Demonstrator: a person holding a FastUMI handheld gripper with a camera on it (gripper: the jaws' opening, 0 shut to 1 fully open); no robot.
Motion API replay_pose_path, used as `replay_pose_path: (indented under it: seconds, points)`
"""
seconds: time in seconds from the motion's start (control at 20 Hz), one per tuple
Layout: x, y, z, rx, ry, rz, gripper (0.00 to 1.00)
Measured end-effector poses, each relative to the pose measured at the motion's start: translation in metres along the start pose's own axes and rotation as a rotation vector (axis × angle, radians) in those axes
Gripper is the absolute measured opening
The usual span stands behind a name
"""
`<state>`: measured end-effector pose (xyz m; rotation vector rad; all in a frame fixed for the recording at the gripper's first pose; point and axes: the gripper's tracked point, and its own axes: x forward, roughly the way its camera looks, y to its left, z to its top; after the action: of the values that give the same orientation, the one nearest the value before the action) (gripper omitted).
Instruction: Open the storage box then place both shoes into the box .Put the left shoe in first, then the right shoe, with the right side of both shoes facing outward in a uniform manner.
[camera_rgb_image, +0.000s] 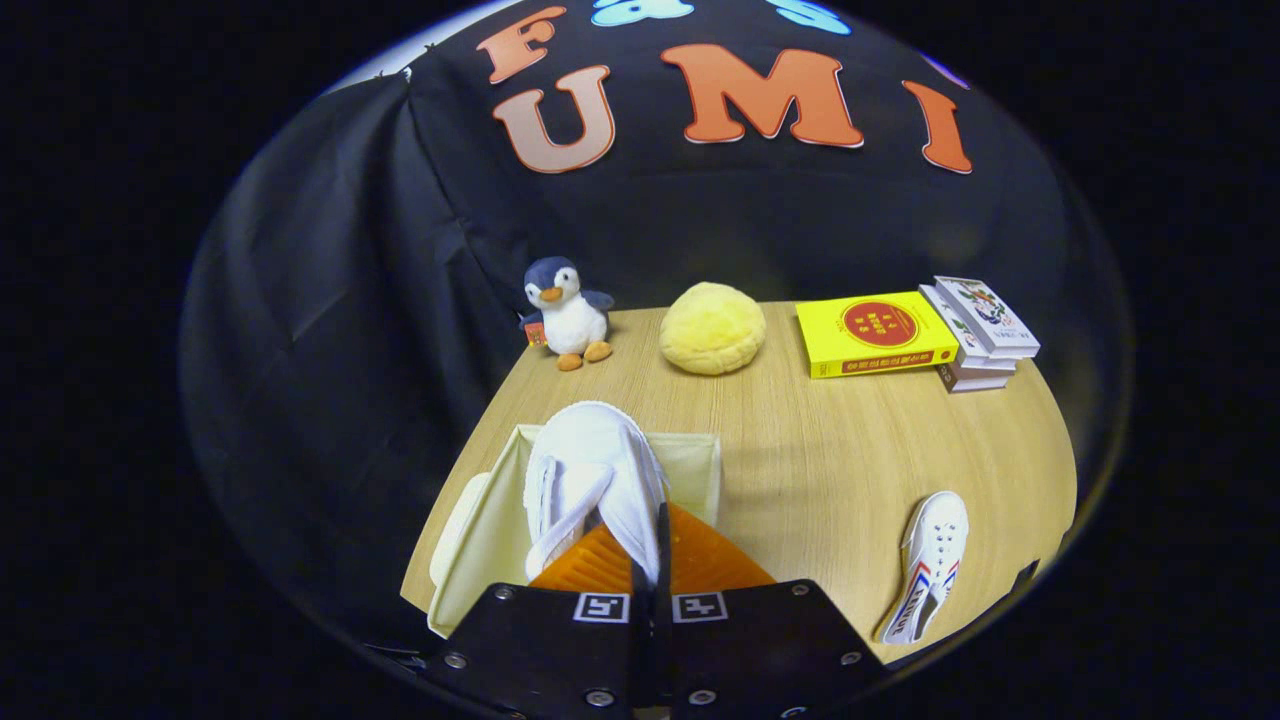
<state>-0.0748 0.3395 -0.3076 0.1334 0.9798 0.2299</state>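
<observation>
My gripper (650, 560) is shut on a white canvas shoe (590, 480), which hangs toe-forward between the fingers, held by its heel end. The shoe is right over the open cream storage box (700, 465), whose walls show on both sides of it. The box's lid (455, 535) lies beside the box on its left. A second white shoe (930, 565) with red and blue side stripes lies on its side on the wooden table (820, 450), off to the right of the fingers.
At the table's far edge stand a plush penguin (565, 312), a round yellow cushion (712, 328), a yellow book (875, 333) and a small stack of books (980, 335). Black cloth walls the booth behind and to the left.
</observation>
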Motion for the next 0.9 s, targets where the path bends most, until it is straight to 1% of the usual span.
replay_pose_path:
  seconds: [0.3, 0.45, 0.6, 0.7, 0.75, 0.85, 0.9]
  points:
    - [0.036, 0.035, -0.030, 0.063, 0.110, -0.058, 0.02]
    - [0.050, 0.046, -0.042, 0.110, 0.135, -0.085, 0.03]
    - [0.058, 0.058, -0.054, 0.160, 0.184, -0.078, 0.04]
    - [0.060, 0.076, -0.063, 0.203, 0.231, -0.020, 0.14]
    - [0.058, 0.086, -0.064, 0.198, 0.254, 0.020, 0.30]
    - [0.051, 0.097, -0.051, 0.163, 0.212, 0.078, 0.45]
    - [0.045, 0.098, -0.046, 0.139, 0.195, 0.094, 0.49]
